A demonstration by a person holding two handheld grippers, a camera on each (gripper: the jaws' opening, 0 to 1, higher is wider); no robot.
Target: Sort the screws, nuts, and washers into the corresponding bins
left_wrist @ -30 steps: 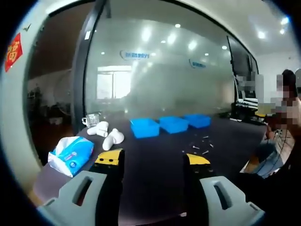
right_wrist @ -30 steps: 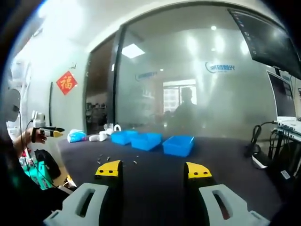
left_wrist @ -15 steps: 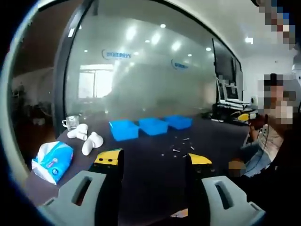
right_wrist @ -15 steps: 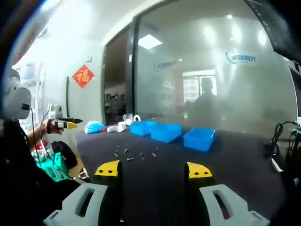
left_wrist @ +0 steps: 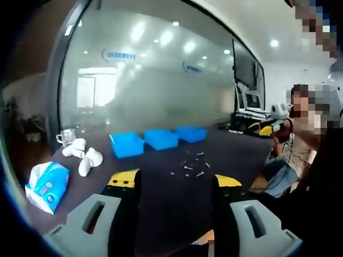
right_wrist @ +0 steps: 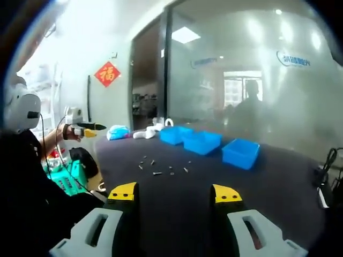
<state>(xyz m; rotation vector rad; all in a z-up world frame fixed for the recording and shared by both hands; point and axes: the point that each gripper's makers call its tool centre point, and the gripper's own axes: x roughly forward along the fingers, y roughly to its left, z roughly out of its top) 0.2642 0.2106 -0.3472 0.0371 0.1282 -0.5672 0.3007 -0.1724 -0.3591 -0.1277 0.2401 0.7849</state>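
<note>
Left gripper view: left gripper [left_wrist: 174,182] jaws wide apart, holding nothing, hovering short of the dark tabletop [left_wrist: 161,201]. Small scattered metal screws, nuts and washers [left_wrist: 192,167] lie at 1 o'clock, three blue plastic bins [left_wrist: 159,139] beyond at 12. Risk: tiny parts slip or get nudged off.

Right gripper view: right gripper [right_wrist: 174,194] likewise wide open, empty. Fasteners at 11 o'clock, bins at 12–1. Mis-binning is likely, since the parts look alike.

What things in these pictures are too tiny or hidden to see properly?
- Small metal parts on the dark table, left gripper view: too small and blurred to tell screws from nuts or washers.
- Blue bins, right gripper view: insides hidden by their walls.
- Room behind the frosted glass wall: only a hazy silhouette.
</note>
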